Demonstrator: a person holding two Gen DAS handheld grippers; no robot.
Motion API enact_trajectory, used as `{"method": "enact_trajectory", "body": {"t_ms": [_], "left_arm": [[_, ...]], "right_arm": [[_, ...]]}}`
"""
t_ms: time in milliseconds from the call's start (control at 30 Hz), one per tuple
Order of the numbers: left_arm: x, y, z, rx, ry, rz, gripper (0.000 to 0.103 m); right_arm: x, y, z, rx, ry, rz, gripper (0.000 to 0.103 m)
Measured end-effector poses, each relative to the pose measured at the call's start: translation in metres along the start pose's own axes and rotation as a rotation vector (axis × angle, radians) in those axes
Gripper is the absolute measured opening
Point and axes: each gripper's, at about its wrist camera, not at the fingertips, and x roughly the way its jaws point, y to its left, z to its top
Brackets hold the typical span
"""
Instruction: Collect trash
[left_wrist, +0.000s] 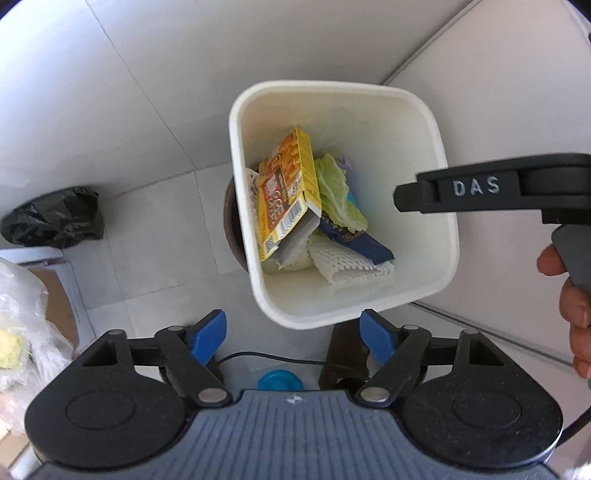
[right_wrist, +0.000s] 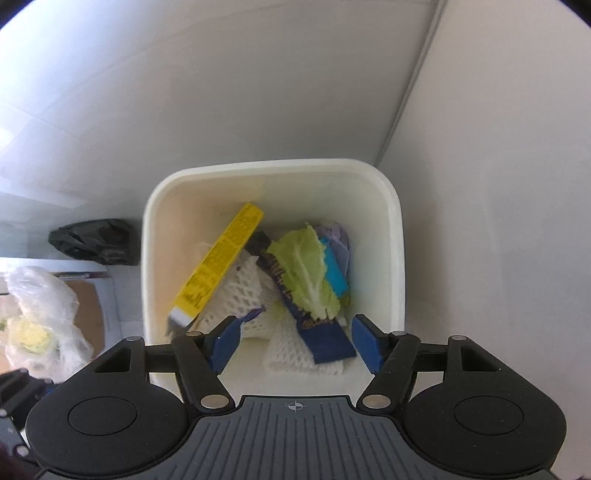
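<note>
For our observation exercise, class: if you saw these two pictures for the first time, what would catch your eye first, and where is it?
The white bin in the middle of both views draws the eye, with a yellow box leaning at its left wall and a green cabbage leaf over a dark blue wrapper. Both tools, left tool and right tool, hang open and empty above it. A black bag lies on the floor at the left.

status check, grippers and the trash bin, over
Left gripper open, empty. Right gripper open, empty, above white bin. Yellow box, lettuce leaf, foam netting inside bin. Nothing in the way.
</note>
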Motion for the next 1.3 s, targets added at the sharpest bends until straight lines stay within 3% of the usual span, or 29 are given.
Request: {"method": "enact_trajectory", "body": {"t_ms": [400, 700, 967, 1300], "left_arm": [[-0.064, 0.021, -0.041, 0.054, -0.099, 0.074, 0.096], [-0.121, 0.012, -0.061, 0.151, -0.195, 0.079, 0.102], [-0.172, -0.013, -0.078, 0.274, -0.302, 0.04, 0.102], [-0.213, -0.055, -0.101, 0.422, -0.368, 0.004, 0.102]], "right_arm": [[-0.08, 0.034, -0.054, -0.14, -0.154, -0.013, 0.076], [-0.166, 0.045, -0.114, -0.159, -0.345, -0.002, 0.085], [-0.227, 0.035, -0.162, -0.06, -0.481, -0.069, 0.09], [-0.286, 0.012, -0.219, 0.157, -0.611, -0.18, 0.095]]}}
